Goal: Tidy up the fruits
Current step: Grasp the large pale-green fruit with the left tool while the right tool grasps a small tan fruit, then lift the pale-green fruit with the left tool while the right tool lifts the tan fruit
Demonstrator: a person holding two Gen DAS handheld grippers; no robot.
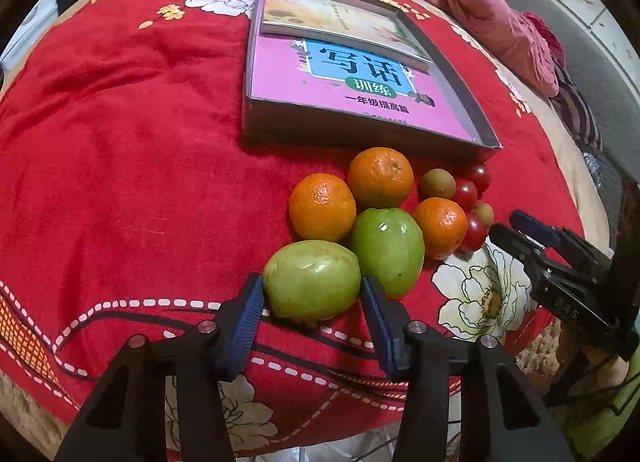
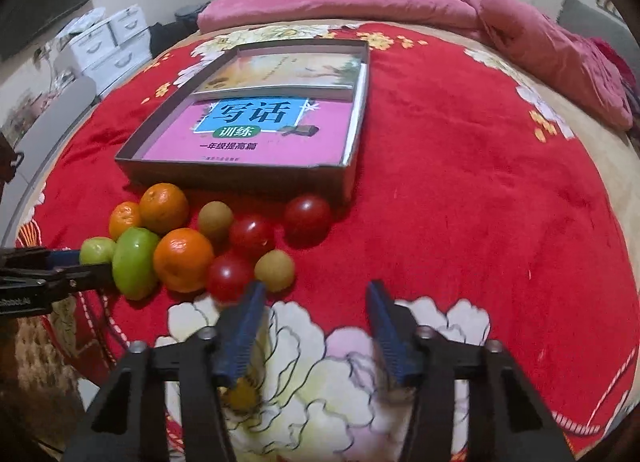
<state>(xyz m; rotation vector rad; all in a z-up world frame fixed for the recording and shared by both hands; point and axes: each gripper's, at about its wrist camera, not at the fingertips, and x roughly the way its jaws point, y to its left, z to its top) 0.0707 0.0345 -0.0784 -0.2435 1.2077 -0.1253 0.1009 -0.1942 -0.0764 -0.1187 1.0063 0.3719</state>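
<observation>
A pile of fruit lies on the red blanket in front of a grey box (image 1: 360,133). My left gripper (image 1: 312,288) has its blue pads on both sides of a green fruit (image 1: 312,280) at the pile's near edge, touching it while it rests on the blanket. Behind it are a second green fruit (image 1: 387,250), three oranges (image 1: 322,206), small brownish fruits (image 1: 437,183) and red tomatoes (image 1: 466,194). My right gripper (image 2: 316,290) is open and empty, just right of the pile, near a red tomato (image 2: 230,276) and a yellowish fruit (image 2: 275,270).
The grey box (image 2: 240,176) holds a pink book (image 2: 256,132) and a second book (image 2: 280,72). A pink quilt (image 2: 440,2) lies along the bed's far side. White drawers (image 2: 108,46) stand beyond the bed at left. The blanket's near edge drops off below the grippers.
</observation>
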